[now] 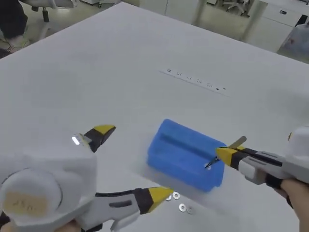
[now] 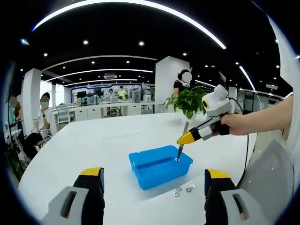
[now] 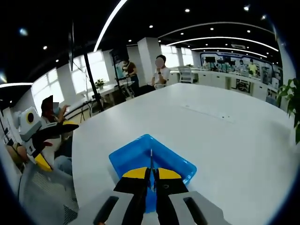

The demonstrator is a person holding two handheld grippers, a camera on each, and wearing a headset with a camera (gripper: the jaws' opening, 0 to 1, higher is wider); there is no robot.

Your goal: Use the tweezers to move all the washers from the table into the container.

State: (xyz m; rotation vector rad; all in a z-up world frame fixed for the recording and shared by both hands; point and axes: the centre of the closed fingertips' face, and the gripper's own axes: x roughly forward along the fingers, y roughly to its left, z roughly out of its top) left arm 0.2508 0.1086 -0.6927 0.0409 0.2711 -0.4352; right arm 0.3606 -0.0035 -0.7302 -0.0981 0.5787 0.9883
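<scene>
in the head view the left tongs (image 1: 131, 163) hang released beside the washers (image 1: 176, 195) on the bench (image 1: 96, 72), in the left gripper view the right tongs (image 2: 187, 137) hold tweezers (image 2: 180, 151) tip-down in the blue container (image 2: 154, 171), and in the right gripper view they sit clenched on the tweezers.

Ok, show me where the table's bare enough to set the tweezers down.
Bare: the broad table left of and beyond the container, up to the far strip. Crowded: in front of the container, where washers lie beside the left gripper.
</scene>
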